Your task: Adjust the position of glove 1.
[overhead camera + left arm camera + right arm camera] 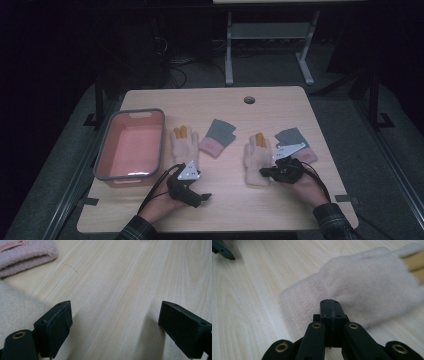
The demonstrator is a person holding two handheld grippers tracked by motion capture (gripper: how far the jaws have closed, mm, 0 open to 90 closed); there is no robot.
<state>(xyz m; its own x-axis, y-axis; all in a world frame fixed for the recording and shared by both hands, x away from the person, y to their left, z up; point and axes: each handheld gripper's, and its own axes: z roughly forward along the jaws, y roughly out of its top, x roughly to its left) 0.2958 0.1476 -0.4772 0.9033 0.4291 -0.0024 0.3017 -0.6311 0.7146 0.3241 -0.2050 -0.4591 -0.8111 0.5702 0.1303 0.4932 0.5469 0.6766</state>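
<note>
Right gripper view caught your right tongs (330, 302) pressed shut over the cream glove (372, 287) lying on the worktop (249, 302); you needed to part them before pinching its cuff, while your left tongs (115, 322) stood wide.

Before me, two cream gloves (184, 141) (257, 158), two grey-pink gloves (218, 137) (295, 142), one pink bin (131, 145) at frame left, one table (235, 205)

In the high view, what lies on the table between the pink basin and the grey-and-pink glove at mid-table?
A cream glove with orange fingertips lies between the pink basin and the grey-and-pink glove, fingers pointing away from the person. The high view shows it.
</note>
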